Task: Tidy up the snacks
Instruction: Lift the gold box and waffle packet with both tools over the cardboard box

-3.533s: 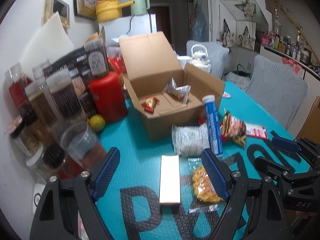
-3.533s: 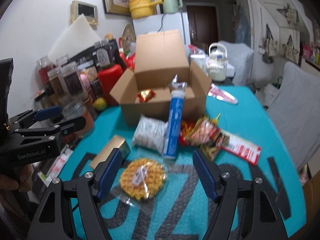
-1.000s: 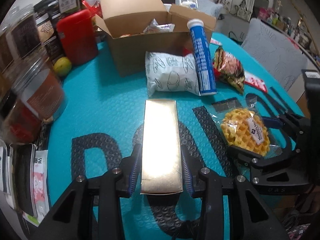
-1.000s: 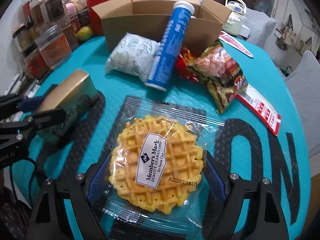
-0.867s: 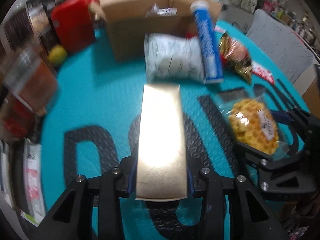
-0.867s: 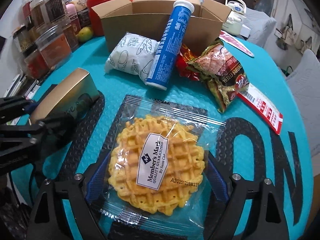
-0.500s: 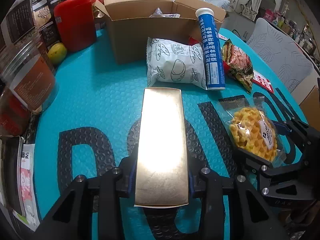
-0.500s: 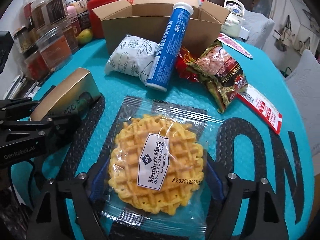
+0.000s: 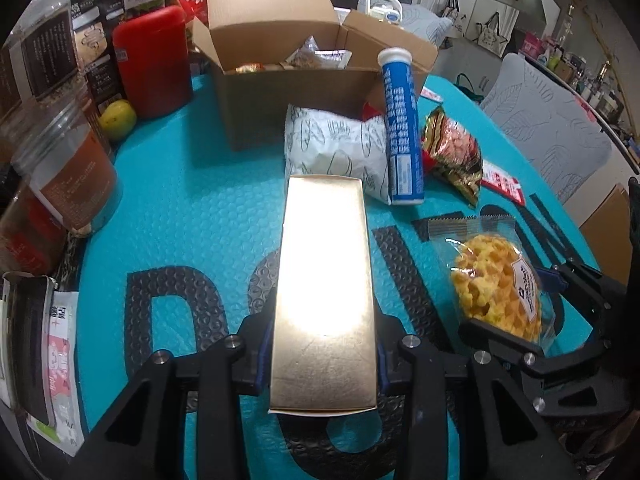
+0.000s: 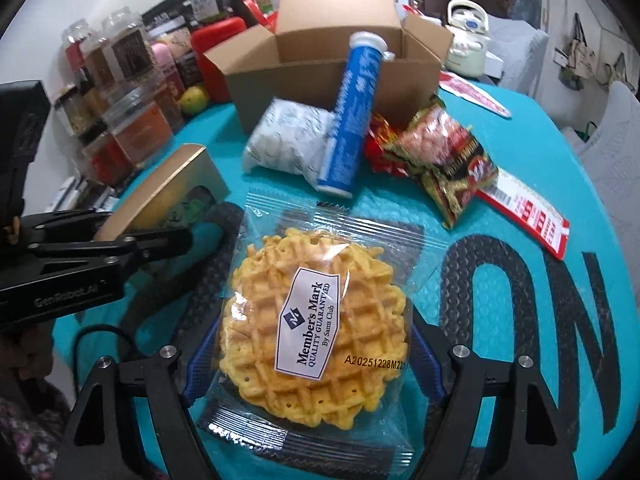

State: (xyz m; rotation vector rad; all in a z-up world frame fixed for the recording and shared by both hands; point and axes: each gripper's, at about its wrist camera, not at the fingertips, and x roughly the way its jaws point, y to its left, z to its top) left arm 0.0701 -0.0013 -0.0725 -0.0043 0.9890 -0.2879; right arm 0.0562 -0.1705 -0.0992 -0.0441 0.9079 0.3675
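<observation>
My left gripper (image 9: 322, 344) is shut on a long gold box (image 9: 324, 280), held by its near end, pointing toward the open cardboard box (image 9: 280, 92). In the right wrist view the gold box (image 10: 168, 192) sits at the left, its far end raised off the teal mat. My right gripper (image 10: 312, 344) is shut on a clear packet with a round yellow waffle (image 10: 316, 320); the blue pads press its two sides. From the left wrist view the waffle packet (image 9: 492, 284) hangs tilted at the right. The cardboard box holds a few small wrapped snacks.
A blue tube (image 9: 400, 128) leans on the box over a white printed packet (image 9: 332, 148). A red-gold snack bag (image 9: 452, 152) and a flat red packet (image 10: 528, 212) lie to the right. Jars (image 9: 68, 176), a red canister (image 9: 152, 60) and a lemon (image 9: 118, 118) line the left side.
The right gripper's jaws narrowed onto the waffle packet and lifted it a little off the mat. The gold box stays gripped in the left gripper, barely shifted.
</observation>
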